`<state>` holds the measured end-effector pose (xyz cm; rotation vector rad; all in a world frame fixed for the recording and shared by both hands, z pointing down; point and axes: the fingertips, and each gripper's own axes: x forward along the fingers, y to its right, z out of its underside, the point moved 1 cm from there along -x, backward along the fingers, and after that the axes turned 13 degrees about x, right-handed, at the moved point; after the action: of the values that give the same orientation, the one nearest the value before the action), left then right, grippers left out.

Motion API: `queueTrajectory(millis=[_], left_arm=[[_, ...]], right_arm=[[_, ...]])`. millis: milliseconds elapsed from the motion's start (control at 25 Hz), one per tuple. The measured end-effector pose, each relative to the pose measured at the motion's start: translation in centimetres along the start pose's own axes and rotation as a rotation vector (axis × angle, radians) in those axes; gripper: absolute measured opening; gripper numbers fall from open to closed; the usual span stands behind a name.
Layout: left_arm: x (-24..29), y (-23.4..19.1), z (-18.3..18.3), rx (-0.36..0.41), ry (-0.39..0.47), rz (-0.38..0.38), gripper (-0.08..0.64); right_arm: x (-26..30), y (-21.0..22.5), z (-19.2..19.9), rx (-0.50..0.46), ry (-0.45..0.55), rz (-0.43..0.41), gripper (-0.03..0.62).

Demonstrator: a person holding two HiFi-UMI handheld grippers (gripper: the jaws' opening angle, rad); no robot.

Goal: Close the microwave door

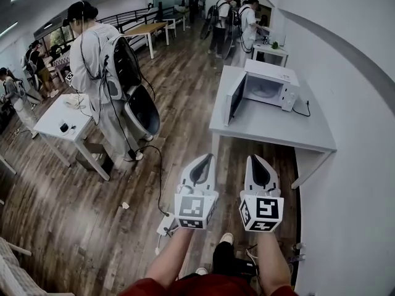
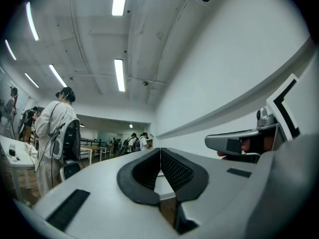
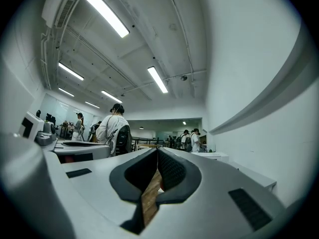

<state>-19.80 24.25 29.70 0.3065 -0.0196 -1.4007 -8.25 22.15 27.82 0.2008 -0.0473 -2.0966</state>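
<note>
The microwave point(image 1: 266, 86) is sitting toward the far end of the grey counter point(image 1: 271, 131), close to the white wall point(image 1: 345, 73). Its door point(image 1: 234, 98) is standing wide open, with its free edge reaching the counter's left edge. The left tool point(image 1: 205, 158) and the right tool point(image 1: 253, 159) are hovering side by side short of the counter's near edge, over the wooden floor point(image 1: 92, 214). Each is keeping its jaws pressed together with nothing between them (the padded tips are meeting in both gripper views). Bare floor is lying open left of the door. Further left, a person with a backpack point(image 1: 105, 60) is standing at a smaller counter point(image 1: 55, 119), well apart from the door. A white power strip point(image 1: 165, 224) is lying on the floor beside the left tool's marker cube.
</note>
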Motion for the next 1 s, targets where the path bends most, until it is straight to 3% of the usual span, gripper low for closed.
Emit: queueTrajectory(millis=[600, 1000], left_arm=[[18.2, -0.5, 2.3, 0.025, -0.007, -0.042, 0.028], [26.3, -0.2, 4.2, 0.027, -0.019, -0.050, 0.028]], right_arm=[[15.1, 11.6, 0.0, 0.035, 0.019, -0.043, 0.026], [21.3, 17.1, 1.0, 0.054, 0.008, -0.045, 0.026]])
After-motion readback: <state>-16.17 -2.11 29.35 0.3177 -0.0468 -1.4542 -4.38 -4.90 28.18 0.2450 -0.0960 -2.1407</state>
